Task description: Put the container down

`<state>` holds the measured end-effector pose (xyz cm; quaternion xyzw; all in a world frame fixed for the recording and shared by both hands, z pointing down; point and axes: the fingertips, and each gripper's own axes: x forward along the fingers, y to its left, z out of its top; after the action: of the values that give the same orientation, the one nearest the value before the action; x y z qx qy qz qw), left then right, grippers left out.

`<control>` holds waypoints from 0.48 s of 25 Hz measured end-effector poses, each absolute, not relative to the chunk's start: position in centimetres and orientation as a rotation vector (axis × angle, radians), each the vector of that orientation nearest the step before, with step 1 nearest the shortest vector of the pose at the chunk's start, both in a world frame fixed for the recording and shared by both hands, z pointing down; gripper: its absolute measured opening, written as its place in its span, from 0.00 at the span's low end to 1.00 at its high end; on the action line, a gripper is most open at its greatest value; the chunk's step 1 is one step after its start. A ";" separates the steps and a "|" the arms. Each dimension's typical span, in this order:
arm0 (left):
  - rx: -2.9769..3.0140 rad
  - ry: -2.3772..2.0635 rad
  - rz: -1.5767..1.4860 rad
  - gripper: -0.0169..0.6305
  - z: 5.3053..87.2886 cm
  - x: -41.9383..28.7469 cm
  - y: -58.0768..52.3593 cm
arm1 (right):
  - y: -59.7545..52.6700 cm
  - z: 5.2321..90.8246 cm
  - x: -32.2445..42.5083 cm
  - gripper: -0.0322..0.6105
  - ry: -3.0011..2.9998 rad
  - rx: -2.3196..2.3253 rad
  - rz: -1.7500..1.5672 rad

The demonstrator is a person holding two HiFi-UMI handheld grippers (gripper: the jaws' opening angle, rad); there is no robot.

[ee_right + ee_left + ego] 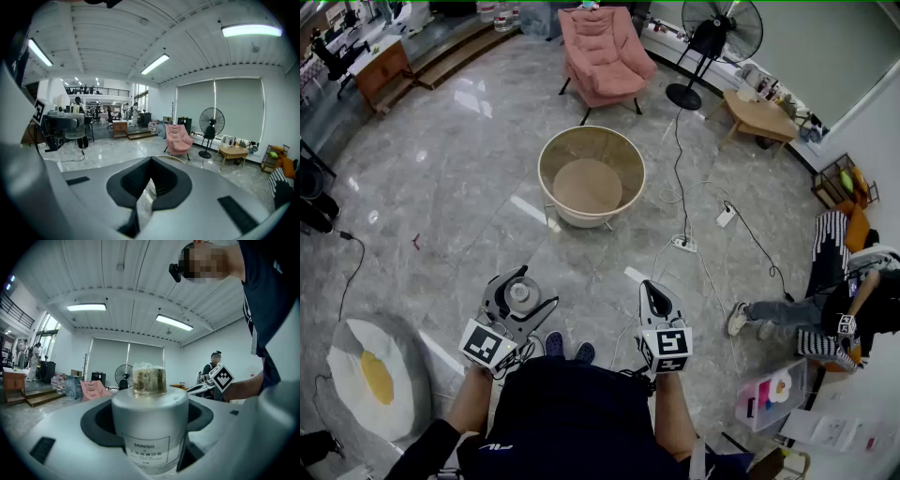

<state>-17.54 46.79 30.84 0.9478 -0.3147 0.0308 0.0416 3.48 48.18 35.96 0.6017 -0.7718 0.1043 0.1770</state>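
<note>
The container (149, 427) is a white cylinder with a printed label and a clear top holding something amber. It stands upright between the jaws of my left gripper (525, 300), which is shut on it. From the head view I see its round grey top (519, 292), held above the marble floor in front of the person. My right gripper (654, 298) hangs beside it at the right. Its jaws are shut, with the black pads (161, 180) meeting and nothing between them.
A round beige tub-shaped table (592, 175) stands on the floor ahead. Behind it are a pink armchair (602, 52), a standing fan (712, 37) and a low wooden table (759, 114). Cables and a power strip (682, 244) lie to the right, near a seated person (825, 314). An egg-shaped cushion (370, 375) lies at the left.
</note>
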 end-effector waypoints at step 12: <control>2.916 -0.945 0.095 0.57 30.7 -17.5 46.4 | 47.9 35.9 1.9 0.09 -2.310 1.666 0.441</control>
<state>-17.55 46.37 30.73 0.9502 -0.3079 0.0309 0.0375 1.92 47.85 35.92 0.5732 -0.7948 0.1518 0.1297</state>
